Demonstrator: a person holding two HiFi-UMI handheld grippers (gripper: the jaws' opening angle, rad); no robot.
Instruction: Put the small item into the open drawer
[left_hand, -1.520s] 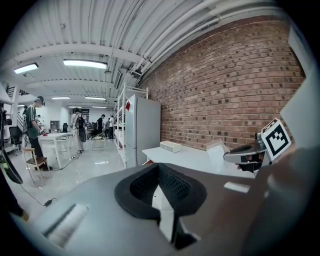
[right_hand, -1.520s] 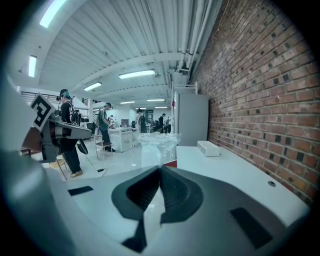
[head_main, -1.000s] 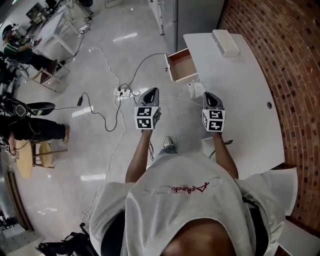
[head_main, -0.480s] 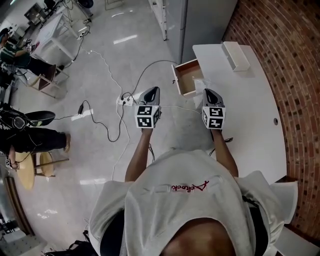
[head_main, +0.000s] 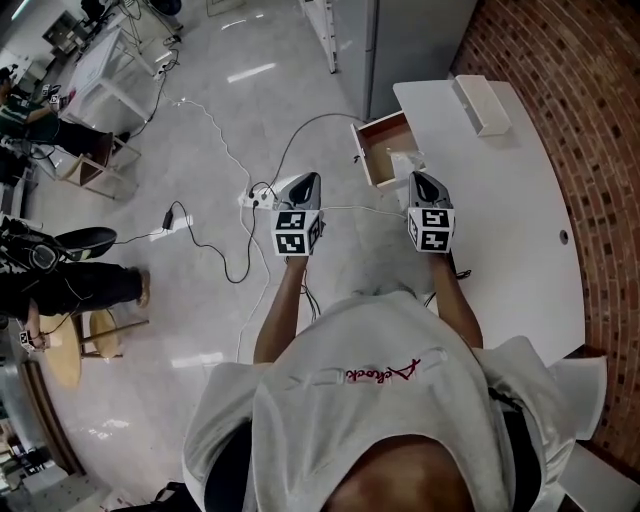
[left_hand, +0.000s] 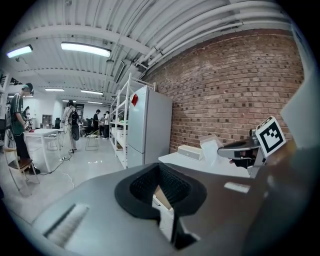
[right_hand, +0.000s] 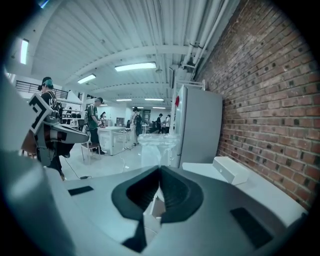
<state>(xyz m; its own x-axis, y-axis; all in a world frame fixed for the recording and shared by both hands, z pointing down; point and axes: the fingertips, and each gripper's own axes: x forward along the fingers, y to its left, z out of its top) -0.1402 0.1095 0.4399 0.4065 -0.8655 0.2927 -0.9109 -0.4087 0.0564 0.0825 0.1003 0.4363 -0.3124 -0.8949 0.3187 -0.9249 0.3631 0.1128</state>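
The open wooden drawer sticks out from the white table's left edge. A small clear plastic bag stands up from the tip of my right gripper, just at the drawer's near corner. That gripper is shut on the bag, which also shows as a crinkled clear bag above my right gripper in its own view. From the left gripper view the bag juts from the right gripper's tip. My left gripper hangs over the floor left of the drawer, its jaws shut and empty.
A white oblong box lies on the table's far end. A grey cabinet stands behind the drawer. Cables and a power strip trail over the floor under my left gripper. People and tables are at far left. A brick wall runs along the right.
The drawer and table have drawn nearer to both grippers. The bag in my right gripper now sits at the drawer's near corner instead of well short of it.
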